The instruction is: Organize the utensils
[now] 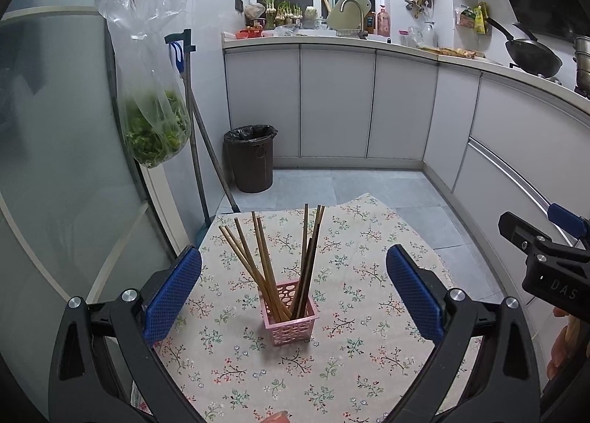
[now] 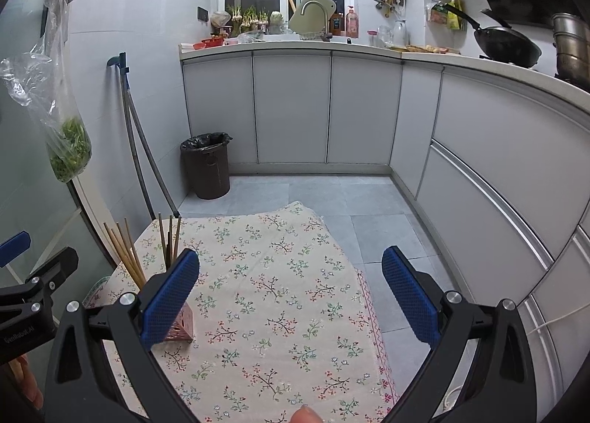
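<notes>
A small pink perforated basket (image 1: 290,318) stands on the floral tablecloth (image 1: 258,367) and holds several wooden chopsticks (image 1: 258,260), upright and fanned out. My left gripper (image 1: 293,297) is open and empty, its blue pads either side of the basket, nearer the camera. My right gripper (image 2: 291,297) is open and empty over the cloth (image 2: 287,294), to the right of the basket (image 2: 180,327), which is mostly hidden behind its left finger. The chopsticks (image 2: 125,249) rise above that finger. The right gripper also shows in the left wrist view (image 1: 545,257) at the right edge.
A dark bin (image 1: 250,157) and leaning mop handles (image 1: 201,150) stand on the floor beyond the table. A plastic bag of greens (image 1: 155,120) hangs on the left. Grey cabinets (image 1: 368,106) and a counter with a wok (image 1: 531,50) curve round the back and right.
</notes>
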Available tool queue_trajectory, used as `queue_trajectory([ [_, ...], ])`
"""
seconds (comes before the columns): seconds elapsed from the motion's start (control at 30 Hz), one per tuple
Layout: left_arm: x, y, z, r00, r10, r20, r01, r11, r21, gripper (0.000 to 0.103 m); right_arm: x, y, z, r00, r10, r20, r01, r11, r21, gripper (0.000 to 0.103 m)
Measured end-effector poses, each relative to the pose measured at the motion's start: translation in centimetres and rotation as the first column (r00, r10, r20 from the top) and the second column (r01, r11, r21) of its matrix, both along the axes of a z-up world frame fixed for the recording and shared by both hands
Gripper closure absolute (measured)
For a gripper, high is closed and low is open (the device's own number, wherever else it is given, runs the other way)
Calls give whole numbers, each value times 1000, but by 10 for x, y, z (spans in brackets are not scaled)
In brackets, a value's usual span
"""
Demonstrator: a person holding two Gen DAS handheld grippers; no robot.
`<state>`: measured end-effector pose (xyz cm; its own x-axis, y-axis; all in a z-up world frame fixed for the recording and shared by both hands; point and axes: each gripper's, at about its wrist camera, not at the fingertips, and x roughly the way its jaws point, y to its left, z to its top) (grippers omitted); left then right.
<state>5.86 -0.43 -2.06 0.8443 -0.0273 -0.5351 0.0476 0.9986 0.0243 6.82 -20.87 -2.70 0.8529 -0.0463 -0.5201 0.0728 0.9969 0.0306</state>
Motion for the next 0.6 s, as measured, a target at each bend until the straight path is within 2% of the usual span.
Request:
queue_trajectory([
  [0.6,-1,0,-1,1000,-1,-4,1,1000,-2,7,-1,3,-1,1000,0,2,0,1000,7,6],
])
